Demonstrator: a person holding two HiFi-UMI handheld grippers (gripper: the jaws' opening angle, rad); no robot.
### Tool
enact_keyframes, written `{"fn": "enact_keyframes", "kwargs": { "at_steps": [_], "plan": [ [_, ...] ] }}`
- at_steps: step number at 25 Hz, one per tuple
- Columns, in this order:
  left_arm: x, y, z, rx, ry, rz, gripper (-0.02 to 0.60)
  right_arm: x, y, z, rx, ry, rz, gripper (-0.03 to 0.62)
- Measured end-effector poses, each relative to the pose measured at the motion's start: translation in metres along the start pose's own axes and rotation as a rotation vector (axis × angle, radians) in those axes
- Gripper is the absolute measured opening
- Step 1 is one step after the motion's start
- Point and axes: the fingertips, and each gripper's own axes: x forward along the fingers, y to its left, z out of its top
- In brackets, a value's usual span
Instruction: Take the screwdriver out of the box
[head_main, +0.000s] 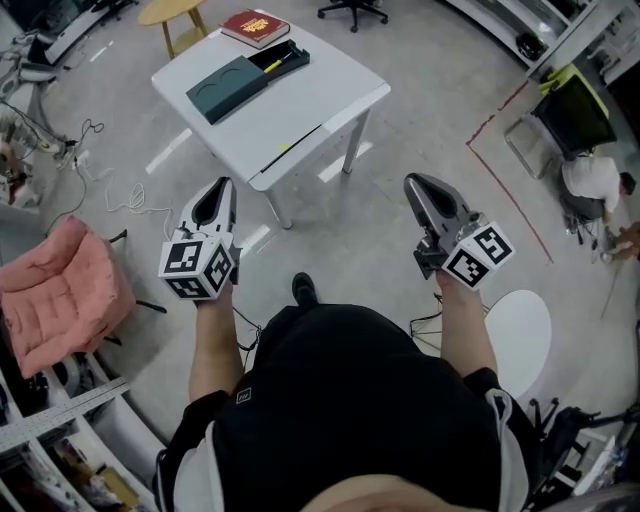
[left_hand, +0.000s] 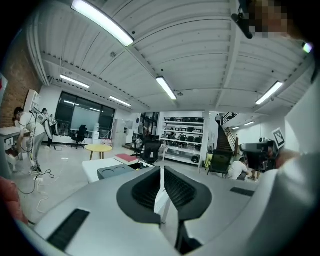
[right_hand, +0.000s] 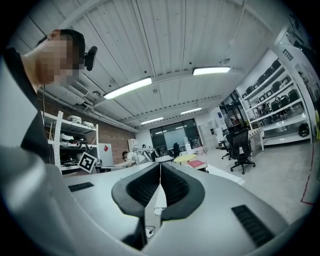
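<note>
Far ahead in the head view stands a white table (head_main: 300, 115). On it lies a dark green box (head_main: 235, 85), open, with a yellow-handled screwdriver (head_main: 275, 63) in its black tray. A red book (head_main: 255, 27) lies behind the box. My left gripper (head_main: 222, 185) and right gripper (head_main: 412, 182) are held out over the floor, well short of the table, both shut with nothing in them. In the left gripper view the shut left gripper (left_hand: 161, 172) points toward the table and box (left_hand: 116, 171). In the right gripper view the right gripper (right_hand: 160, 167) is shut on nothing.
A yellow round table (head_main: 172, 12) and an office chair (head_main: 352, 8) stand beyond the white table. A pink cushioned chair (head_main: 55, 295) is at the left and a white round stool (head_main: 520, 335) at the right. Cables (head_main: 110, 195) and a red tape line (head_main: 510, 190) lie on the floor.
</note>
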Motion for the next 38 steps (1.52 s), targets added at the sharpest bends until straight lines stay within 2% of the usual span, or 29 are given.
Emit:
{"fn": "enact_keyframes", "kwargs": {
  "at_steps": [7,14,18,23,32,38],
  "plan": [
    [0.034,0.055,0.008,-0.011,-0.005,-0.006,0.035,0.078,-0.010,0.002,-0.022,0.017,0.004,0.031],
    [0.063,0.071,0.006,-0.031,0.009,-0.020,0.035,0.102,-0.027,-0.004,-0.003,0.057,-0.001,0.031],
    [0.082,0.067,0.002,-0.027,0.033,-0.015,0.035,0.107,-0.050,-0.005,0.022,0.052,0.006,0.031],
    [0.110,0.051,0.010,-0.006,0.039,0.025,0.035,0.110,-0.091,-0.002,0.053,0.053,0.054,0.031],
    [0.188,0.014,0.032,-0.028,0.035,0.125,0.035,0.119,-0.200,0.032,0.077,0.051,0.140,0.031],
    [0.235,-0.020,0.044,-0.025,0.034,0.166,0.035,0.116,-0.263,0.043,0.094,0.066,0.186,0.031]
  ]
}}
